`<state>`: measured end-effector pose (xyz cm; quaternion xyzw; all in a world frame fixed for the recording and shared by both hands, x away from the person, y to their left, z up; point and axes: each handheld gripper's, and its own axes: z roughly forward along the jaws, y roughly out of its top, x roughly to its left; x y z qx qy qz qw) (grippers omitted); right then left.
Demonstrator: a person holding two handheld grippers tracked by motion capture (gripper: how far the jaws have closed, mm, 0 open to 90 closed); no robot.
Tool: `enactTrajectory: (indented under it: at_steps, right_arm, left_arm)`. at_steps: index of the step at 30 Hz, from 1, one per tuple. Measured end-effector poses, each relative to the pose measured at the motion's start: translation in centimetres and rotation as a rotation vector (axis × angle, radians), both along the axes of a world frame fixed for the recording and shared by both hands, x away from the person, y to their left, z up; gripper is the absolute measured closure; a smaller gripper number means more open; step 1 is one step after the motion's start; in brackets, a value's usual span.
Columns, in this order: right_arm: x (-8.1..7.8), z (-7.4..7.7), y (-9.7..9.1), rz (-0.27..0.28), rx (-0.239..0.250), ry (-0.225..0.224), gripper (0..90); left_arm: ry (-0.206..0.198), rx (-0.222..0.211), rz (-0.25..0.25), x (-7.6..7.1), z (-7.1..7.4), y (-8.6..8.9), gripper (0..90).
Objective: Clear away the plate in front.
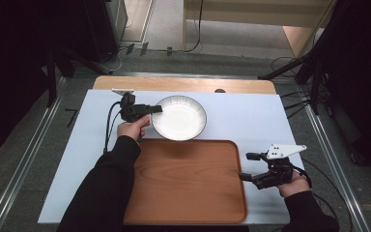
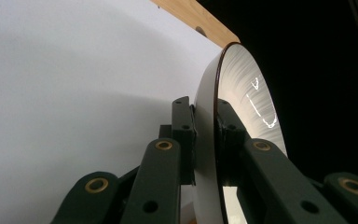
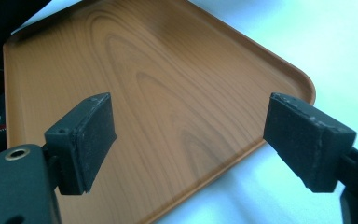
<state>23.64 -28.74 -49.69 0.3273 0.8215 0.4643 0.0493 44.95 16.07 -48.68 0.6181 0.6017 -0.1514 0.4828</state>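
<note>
— Between the left gripper (image 2: 205,140) pads, what's clamped?
— Rim of the white bowl (image 1: 179,117), pinched tight; bowl sits on the white mat (image 1: 77,159), just behind the wooden tray (image 1: 188,181).
— Right gripper (image 3: 189,140)?
— Jaws spread wide, nothing held, poised at the tray's right edge.

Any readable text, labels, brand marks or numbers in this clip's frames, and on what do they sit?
No readable text, label, brand or number anywhere.
White bowl: plain ribbed inside with a dark rim, no mark.
Wooden tray: wood grain, no print.
Left tongs, shut on the bowl's rim, and right tongs, open: plain black, no lettering.
</note>
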Motion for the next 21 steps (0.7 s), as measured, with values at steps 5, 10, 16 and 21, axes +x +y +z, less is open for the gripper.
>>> enactTrajectory:
  at_steps: [5,10,16,21]
  right_arm:
    - [0.0,0.0,0.1,-0.001,-0.004,0.001,17.1]
    - [-0.1,0.0,0.1,-0.002,-0.005,0.001,17.1]
    - [-0.1,0.0,0.1,-0.003,-0.009,0.001,17.1]
    - [-0.1,0.0,0.1,-0.009,-0.012,0.004,17.1]
  left_arm:
    - [-0.001,-0.002,-0.005,-1.0,0.0,0.7,81.7]
    - [0.001,-0.001,-0.016,-1.9,-0.2,1.7,81.6]
    - [-0.005,-0.005,-0.027,-3.1,-0.1,2.5,81.3]
    - [-0.004,-0.017,-0.034,-4.1,-0.1,3.3,81.2]
